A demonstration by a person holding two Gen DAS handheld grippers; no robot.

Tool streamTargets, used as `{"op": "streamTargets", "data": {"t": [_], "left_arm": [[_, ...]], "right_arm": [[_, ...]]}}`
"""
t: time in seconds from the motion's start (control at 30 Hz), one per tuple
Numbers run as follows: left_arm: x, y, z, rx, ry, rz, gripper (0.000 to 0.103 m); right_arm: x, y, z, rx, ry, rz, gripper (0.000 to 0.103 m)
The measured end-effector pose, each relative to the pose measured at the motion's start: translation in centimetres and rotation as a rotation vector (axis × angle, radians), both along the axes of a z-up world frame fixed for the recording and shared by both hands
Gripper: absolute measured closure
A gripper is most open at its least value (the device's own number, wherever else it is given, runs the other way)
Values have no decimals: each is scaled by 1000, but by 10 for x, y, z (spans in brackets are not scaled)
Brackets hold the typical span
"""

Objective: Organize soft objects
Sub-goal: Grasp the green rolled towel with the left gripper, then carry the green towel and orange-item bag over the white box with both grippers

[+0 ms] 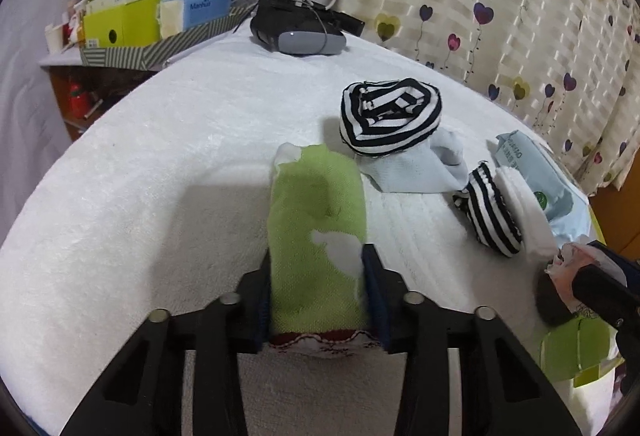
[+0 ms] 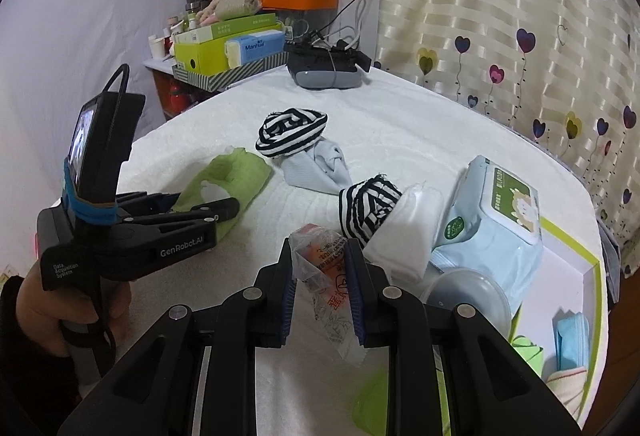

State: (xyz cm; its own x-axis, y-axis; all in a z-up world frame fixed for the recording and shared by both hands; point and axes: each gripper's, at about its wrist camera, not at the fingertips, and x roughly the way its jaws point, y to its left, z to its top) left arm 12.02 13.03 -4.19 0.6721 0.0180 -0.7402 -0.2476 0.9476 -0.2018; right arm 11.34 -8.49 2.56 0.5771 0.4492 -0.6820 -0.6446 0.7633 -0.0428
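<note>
A green sock (image 1: 316, 196) with white patches lies lengthwise on the white towel-covered table (image 1: 160, 156). My left gripper (image 1: 318, 260) is shut on its near end, both pads against its sides. The right wrist view shows that left gripper (image 2: 208, 202) from the side, holding the green sock (image 2: 240, 168). My right gripper (image 2: 320, 248) is shut on a clear plastic packet (image 2: 324, 264) with orange print, held above the table. A black-and-white striped roll (image 1: 390, 116) rests on a light blue sock (image 1: 420, 168). A second striped roll (image 2: 368, 208) leans against a folded white cloth (image 2: 404, 232).
A pale blue wet-wipes pack (image 2: 492, 220) and a clear round lid (image 2: 468, 296) sit at the right, beside a white box with a green rim (image 2: 592, 276) holding small cloth items. A dark headset (image 1: 298, 24) lies at the far edge. A cluttered shelf (image 1: 160, 8) stands behind; a heart-print curtain (image 1: 520, 16) hangs on the right.
</note>
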Motion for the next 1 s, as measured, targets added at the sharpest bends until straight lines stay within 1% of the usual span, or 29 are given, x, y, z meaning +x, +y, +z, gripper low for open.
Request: {"op": "streamTargets", "data": {"t": [0.03,0.1,0.2,0.33,0.53,1.0], "left_arm": [[-3,0,1,-3,-3,-1,72],[-9,-3,5,0,-11,3,74],[-23,-7,12,-5,-37,4,74],[-47,-17,30,-3,-84,8,74],[-73,-38,52,13,-132,-9,74],[-97,-98,86,36,-213,-129,74]], "right_arm": [[-1,-1,2,6,-2,-1,79],[-5,-4,5,17,-9,-2,79],[-12,-9,11,35,-24,0,79],[-24,-18,19,60,-43,2,79],[-38,-32,26,84,-55,-4,79],[-60,-87,45,145,-102,-79,79]]}}
